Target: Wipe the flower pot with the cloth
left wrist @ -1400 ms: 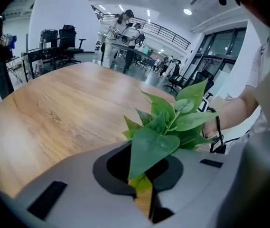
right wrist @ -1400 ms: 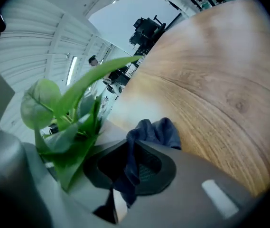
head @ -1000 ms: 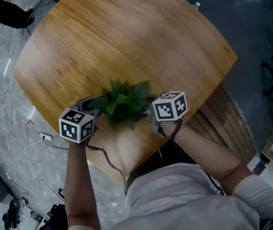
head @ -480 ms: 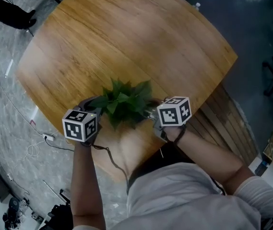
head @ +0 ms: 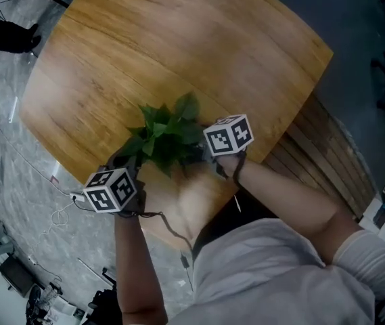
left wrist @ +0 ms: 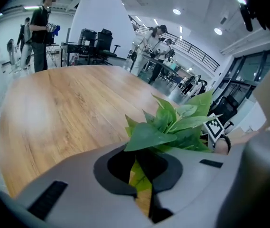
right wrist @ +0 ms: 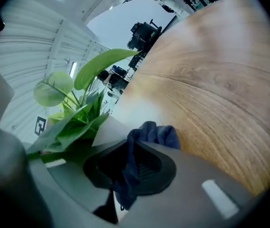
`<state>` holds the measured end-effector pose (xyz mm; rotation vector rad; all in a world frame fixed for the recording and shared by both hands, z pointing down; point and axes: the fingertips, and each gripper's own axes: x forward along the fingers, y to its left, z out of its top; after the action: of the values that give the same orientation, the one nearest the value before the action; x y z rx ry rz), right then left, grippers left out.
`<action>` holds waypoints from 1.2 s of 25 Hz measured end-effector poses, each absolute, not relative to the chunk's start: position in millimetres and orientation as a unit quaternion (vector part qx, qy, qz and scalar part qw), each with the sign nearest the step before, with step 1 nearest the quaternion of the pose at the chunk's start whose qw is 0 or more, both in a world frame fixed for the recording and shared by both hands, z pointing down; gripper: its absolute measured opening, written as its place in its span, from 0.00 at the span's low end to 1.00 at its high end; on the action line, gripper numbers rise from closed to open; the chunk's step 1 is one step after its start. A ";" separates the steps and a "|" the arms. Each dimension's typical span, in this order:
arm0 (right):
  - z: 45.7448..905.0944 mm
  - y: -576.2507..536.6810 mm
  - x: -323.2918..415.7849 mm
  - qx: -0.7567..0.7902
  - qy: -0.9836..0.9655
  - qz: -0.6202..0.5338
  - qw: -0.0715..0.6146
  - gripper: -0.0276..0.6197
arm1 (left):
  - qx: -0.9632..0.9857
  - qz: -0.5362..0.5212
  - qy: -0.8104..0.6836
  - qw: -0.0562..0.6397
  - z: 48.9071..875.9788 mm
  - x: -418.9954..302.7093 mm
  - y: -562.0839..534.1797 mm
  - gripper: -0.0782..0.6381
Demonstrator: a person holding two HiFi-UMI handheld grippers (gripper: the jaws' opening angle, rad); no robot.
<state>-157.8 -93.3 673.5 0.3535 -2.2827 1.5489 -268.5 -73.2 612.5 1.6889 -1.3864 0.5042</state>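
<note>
A leafy green plant (head: 165, 134) stands near the front edge of the round wooden table (head: 178, 46); its leaves hide the pot from above. In the right gripper view a piece of the white flower pot (right wrist: 108, 129) shows under the leaves. My right gripper (head: 204, 156) is shut on a dark blue cloth (right wrist: 149, 134) and holds it against the pot's right side. My left gripper (head: 126, 161) is at the plant's left side. Its jaws are almost together, and a yellow-green leaf (left wrist: 142, 175) shows in the thin slit between them. I cannot see whether they pinch anything.
The table's front edge (head: 172, 239) is just behind both grippers. A slatted wooden bench (head: 321, 154) runs along the right side. Cables (head: 57, 212) lie on the floor at the left. Several people (left wrist: 156, 46) and desks stand far behind the table.
The right gripper with the cloth has moved slightly farther along the pot's right side. The left gripper has dropped back toward me on the left. The head view has shifted.
</note>
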 end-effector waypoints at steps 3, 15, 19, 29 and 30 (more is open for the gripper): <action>657.7 -89.5 -153.9 0.118 -0.812 0.543 0.177 0.11 | 0.665 0.179 -0.569 0.450 612.8 -270.2 -64.1 0.13; 663.6 -77.6 -151.7 0.129 -0.806 0.550 0.175 0.11 | 0.646 0.147 -0.580 0.474 610.7 -261.2 -43.2 0.13; 682.7 -84.7 -156.8 0.129 -0.811 0.541 0.182 0.11 | 0.643 0.139 -0.587 0.472 616.9 -262.3 -44.5 0.13; 626.2 -55.9 -148.0 0.095 -0.831 0.513 0.193 0.11 | 0.629 0.119 -0.605 0.474 611.3 -259.2 -37.4 0.13; 638.2 -57.8 -150.1 0.100 -0.831 0.508 0.201 0.11 | 0.630 0.119 -0.606 0.472 610.9 -258.2 -38.1 0.13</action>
<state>-150.1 -57.8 638.2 0.2793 -2.3227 1.4195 -258.2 -38.1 610.9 1.5415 -1.4832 0.2902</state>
